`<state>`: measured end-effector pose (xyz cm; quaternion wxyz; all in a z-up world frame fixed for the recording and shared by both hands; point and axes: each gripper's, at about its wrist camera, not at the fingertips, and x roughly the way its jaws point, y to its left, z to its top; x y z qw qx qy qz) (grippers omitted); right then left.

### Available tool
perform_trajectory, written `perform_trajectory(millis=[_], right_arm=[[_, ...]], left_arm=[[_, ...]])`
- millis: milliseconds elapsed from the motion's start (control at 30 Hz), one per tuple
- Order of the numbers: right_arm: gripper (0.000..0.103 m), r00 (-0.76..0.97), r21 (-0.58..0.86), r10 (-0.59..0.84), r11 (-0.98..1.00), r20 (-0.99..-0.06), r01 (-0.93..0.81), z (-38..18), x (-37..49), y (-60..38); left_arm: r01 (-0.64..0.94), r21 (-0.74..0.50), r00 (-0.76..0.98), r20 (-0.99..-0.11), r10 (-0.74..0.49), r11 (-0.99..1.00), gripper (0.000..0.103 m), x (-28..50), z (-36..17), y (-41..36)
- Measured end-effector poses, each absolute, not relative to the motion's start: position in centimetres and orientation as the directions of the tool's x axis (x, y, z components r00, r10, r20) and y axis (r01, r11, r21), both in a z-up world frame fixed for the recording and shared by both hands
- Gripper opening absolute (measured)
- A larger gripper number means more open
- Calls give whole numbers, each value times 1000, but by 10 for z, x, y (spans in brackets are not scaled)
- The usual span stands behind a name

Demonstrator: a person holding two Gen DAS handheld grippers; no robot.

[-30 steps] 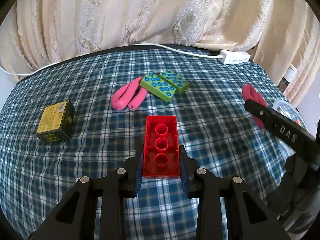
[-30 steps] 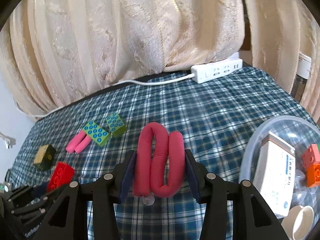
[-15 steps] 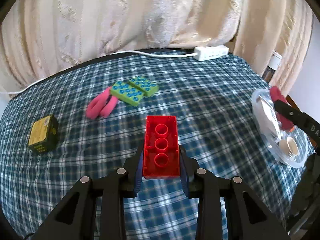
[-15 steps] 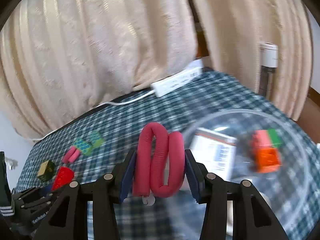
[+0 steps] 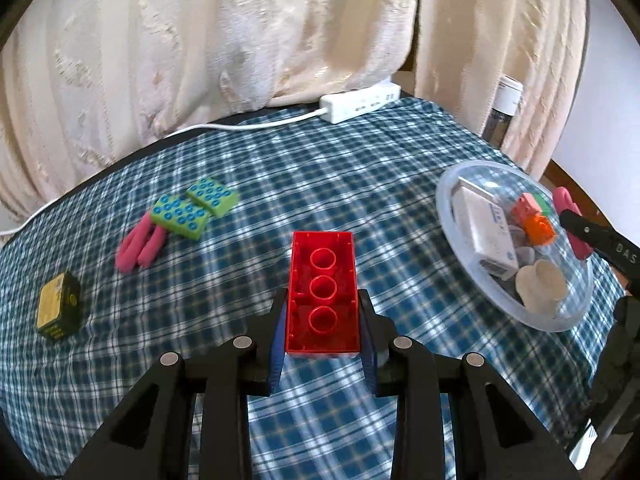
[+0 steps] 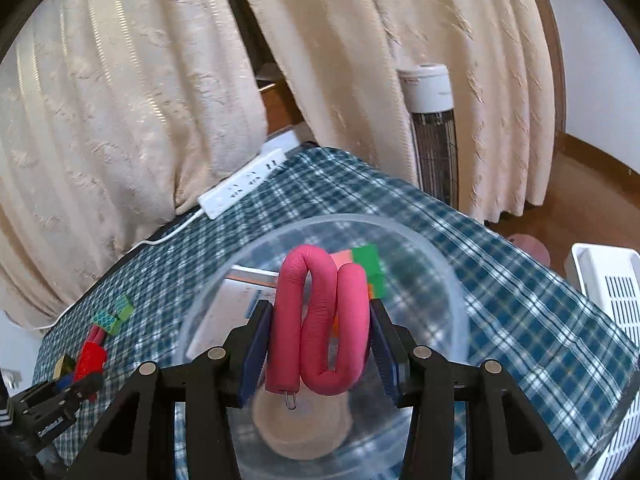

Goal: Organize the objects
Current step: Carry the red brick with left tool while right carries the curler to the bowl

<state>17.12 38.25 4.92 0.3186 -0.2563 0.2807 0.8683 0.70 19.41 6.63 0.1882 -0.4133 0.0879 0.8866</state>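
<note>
My left gripper (image 5: pixel 323 320) is shut on a red toy brick (image 5: pixel 323 292), hollow underside up, held above the plaid cloth. My right gripper (image 6: pixel 318 334) is shut on a folded dark pink foam curler (image 6: pixel 318 320) and holds it over the clear plastic bowl (image 6: pixel 448 280). The bowl (image 5: pixel 448 216) stands at the right in the left wrist view and holds a white box (image 5: pixel 484 232), orange, pink and green bricks (image 5: pixel 534 220) and a beige cap (image 5: pixel 540 284). The right gripper with its curler (image 5: pixel 572 220) shows just past the bowl's far side.
On the cloth at the left lie two green studded blocks (image 5: pixel 192 208), a light pink curler (image 5: pixel 142 240) and a small yellow-green box (image 5: pixel 58 306). A white power strip (image 5: pixel 360 102) lies at the back by the curtain. A white basket (image 6: pixel 608 292) and a heater (image 6: pixel 434 128) stand beyond the table's right edge.
Both grippers have swung to the right. The right gripper has carried the pink curler from over the cloth to over the bowl. The left still holds the red brick.
</note>
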Motion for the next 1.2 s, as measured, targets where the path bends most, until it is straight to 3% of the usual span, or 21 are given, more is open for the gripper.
perform_trajectory(millis=[500,567,1200], right_arm=[[51,-672,355,381,-628,-636,-692,36,182,400],[55,-674,362,374,-626,-637,-690,36,182,401],[59,-748,402,368,-668,-553,-626,56,211,393]], left_arm=[[-477,22,-572,-767,291,-879,32,10,73,240],[-482,22,-568,-769,294,-876,32,11,73,246],[-587,7,-516,-774,367,-810,32,10,74,317]])
